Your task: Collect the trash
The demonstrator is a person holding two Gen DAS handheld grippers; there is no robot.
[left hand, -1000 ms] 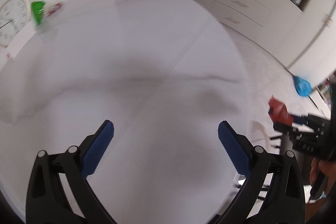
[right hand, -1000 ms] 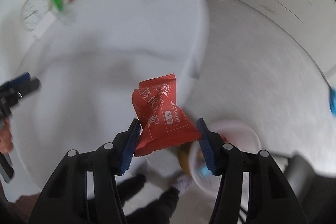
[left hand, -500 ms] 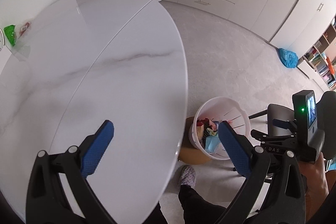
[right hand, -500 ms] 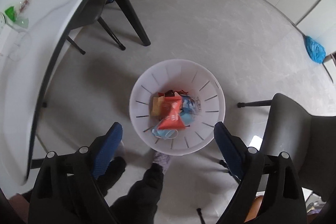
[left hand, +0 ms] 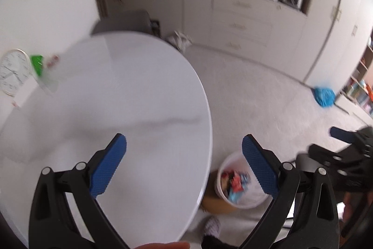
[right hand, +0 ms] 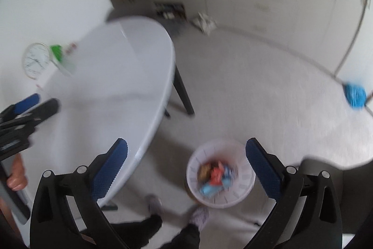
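A white slotted trash bin (right hand: pixel 242 188) stands on the floor beside the white oval table (right hand: pixel 112 90). It holds several wrappers, among them a red snack packet (right hand: pixel 215 175). The bin also shows in the left wrist view (left hand: pixel 250 198). My right gripper (right hand: pixel 186 167) is open and empty above the bin. My left gripper (left hand: pixel 184 162) is open and empty over the table's (left hand: pixel 105 109) right edge. A green wrapper (left hand: pixel 37 64) lies at the table's far left; it also shows in the right wrist view (right hand: pixel 57 51).
A round clock (left hand: pixel 12 71) leans at the wall by the table. A dark chair (right hand: pixel 331 169) stands right of the bin. A blue bag (right hand: pixel 354 95) lies on the floor far right. Cabinets (left hand: pixel 251 22) line the back wall. My feet (right hand: pixel 198 214) are near the bin.
The red packet left my right gripper and now lies in the bin. Both grippers have since tilted up, so the views show more of the room. Both stay open.
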